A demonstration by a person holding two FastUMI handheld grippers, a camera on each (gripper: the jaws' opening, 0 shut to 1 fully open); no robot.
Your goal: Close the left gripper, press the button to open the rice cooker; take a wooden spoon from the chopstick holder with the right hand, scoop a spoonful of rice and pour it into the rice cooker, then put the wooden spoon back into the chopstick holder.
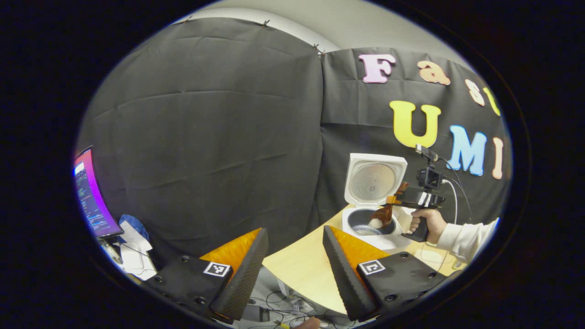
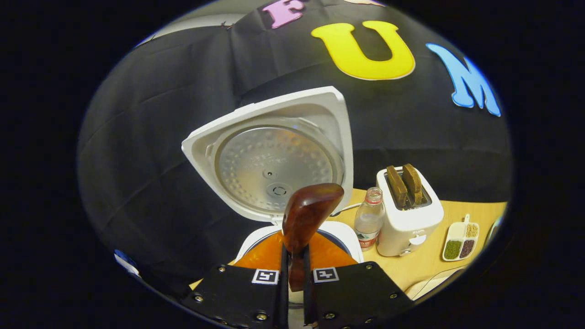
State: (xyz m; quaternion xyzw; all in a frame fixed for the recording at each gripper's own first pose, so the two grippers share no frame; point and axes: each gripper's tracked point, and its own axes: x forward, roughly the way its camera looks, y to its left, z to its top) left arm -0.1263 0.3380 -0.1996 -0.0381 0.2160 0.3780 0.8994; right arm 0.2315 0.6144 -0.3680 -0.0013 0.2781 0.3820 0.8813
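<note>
At bottom centre of the right gripper view, the right gripper (image 2: 292, 274) pinches the wooden spoon (image 2: 305, 219) by its handle, both fingers pressed on it, handle end sticking up mid-frame. Behind it the rice cooker (image 2: 274, 160) stands w/ lid swung up, metal inner plate facing the camera. Right of that: a clear bottle (image 2: 369, 218), then a white toaster (image 2: 408, 212) w/ two brown slices in the slots, then a small divided dish (image 2: 461, 242) of grains at lower right, all on the wooden table (image 2: 425, 265). In the left gripper view, the left gripper (image 1: 295, 265) sits at bottom, fingers spread wide, nothing between them. At centre right a hand (image 1: 422, 221) holds the right gripper over the cooker; spoon bowl, carrying white rice, is tipped down over the pot opening. Monitor (image 1: 91, 194) at left edge.
</note>
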